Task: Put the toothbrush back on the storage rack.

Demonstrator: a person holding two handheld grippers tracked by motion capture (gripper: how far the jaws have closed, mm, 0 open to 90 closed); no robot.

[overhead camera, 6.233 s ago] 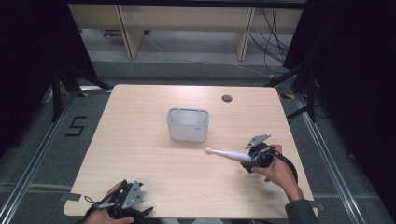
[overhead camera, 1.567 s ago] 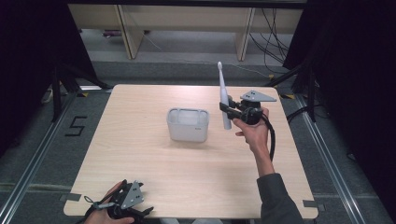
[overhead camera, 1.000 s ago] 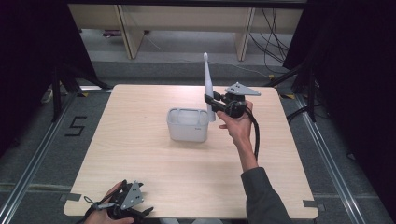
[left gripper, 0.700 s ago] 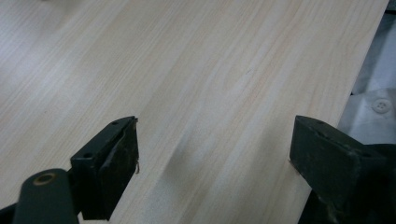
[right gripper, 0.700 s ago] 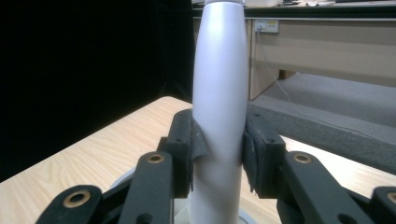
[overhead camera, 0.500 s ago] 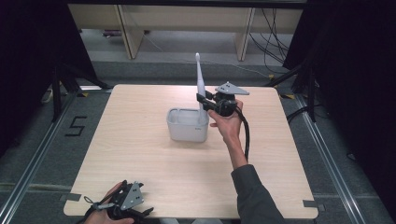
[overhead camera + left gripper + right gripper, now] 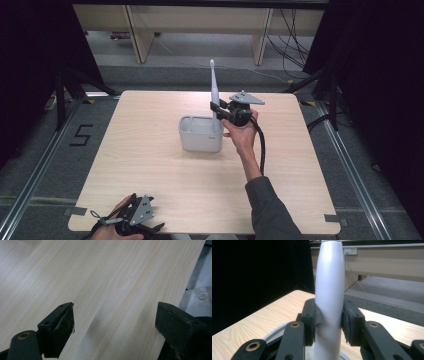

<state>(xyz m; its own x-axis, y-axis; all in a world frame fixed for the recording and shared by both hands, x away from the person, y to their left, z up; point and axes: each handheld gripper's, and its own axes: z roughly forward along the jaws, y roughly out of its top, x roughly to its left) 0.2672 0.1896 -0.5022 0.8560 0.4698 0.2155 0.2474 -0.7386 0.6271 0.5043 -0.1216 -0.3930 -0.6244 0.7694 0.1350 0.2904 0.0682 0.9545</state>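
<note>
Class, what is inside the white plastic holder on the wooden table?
The white electric toothbrush, upright in the right gripper, has its lower end at the white plastic holder. Its walls hide the interior.

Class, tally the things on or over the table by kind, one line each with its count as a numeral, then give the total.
Electric toothbrush, white, upright: 1
Holder cup, pale grey: 1
Hand-held tools, black: 2, the right tool and the left tool
Total: 4
</note>
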